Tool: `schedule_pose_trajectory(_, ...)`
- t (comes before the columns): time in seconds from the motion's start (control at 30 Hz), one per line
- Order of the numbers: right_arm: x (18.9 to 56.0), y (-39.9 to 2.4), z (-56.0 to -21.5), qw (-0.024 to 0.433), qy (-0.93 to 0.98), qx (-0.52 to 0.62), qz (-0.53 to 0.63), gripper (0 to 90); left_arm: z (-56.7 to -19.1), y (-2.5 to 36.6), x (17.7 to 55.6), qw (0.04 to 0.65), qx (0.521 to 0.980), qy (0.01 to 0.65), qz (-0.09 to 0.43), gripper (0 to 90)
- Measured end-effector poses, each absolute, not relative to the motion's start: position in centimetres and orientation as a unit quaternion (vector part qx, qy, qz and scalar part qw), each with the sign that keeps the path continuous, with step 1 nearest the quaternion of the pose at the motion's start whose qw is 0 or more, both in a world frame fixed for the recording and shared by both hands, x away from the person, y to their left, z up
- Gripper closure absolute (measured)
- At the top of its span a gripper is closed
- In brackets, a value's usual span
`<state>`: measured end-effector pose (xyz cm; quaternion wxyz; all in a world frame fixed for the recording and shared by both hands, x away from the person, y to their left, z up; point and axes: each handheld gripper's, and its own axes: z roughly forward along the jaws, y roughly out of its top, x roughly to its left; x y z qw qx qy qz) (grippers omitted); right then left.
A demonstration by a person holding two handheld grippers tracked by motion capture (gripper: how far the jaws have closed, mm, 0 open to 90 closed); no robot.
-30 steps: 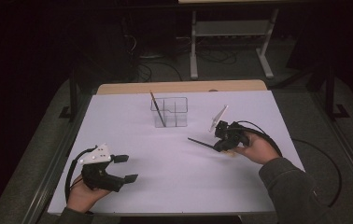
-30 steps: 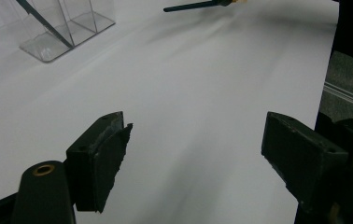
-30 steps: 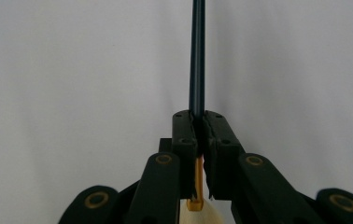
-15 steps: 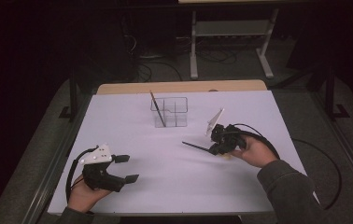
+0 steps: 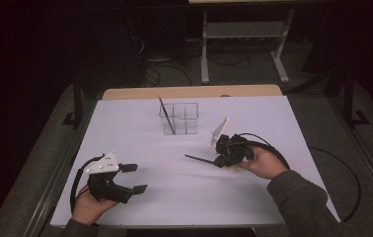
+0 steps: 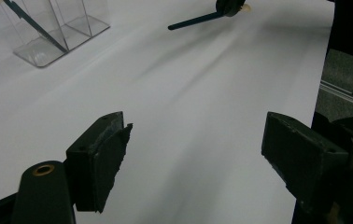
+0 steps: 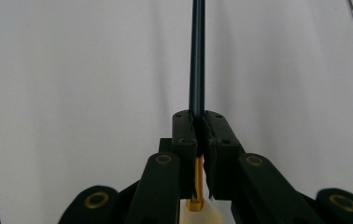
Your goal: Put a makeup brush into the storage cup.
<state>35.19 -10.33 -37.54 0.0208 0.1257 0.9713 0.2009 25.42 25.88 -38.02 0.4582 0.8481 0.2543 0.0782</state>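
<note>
the right claw (image 7: 197, 140) is clamped on a dark pencil (image 7: 196, 56) that juts straight out past its jaws over the white counter (image 5: 273, 118). ahead and well apart stands a clear divided holder (image 5: 179, 118) with another pencil (image 5: 166, 114) leaning inside. the left claw (image 5: 134, 177) gapes wide, gripping nothing.

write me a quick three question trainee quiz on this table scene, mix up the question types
1. True or false: the left gripper is shut on something.
2. What does the right gripper clamp? A) thin dark pencil B) spoon C) cloth
3. Fill in: a second pencil leans inside the clear plastic divided ____ on the white table.

Key: 1 false, its jaws stand wide apart over bare table. 2 A. 3 organiser.
</note>
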Motion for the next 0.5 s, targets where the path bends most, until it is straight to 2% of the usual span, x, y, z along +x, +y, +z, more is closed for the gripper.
schedule_pose_trajectory(0.5,34.2,-9.1,-37.6,0.014,0.972,0.097,0.215,83.0,-38.3,24.9,25.4,0.455,0.853,0.247,0.068,21.7)
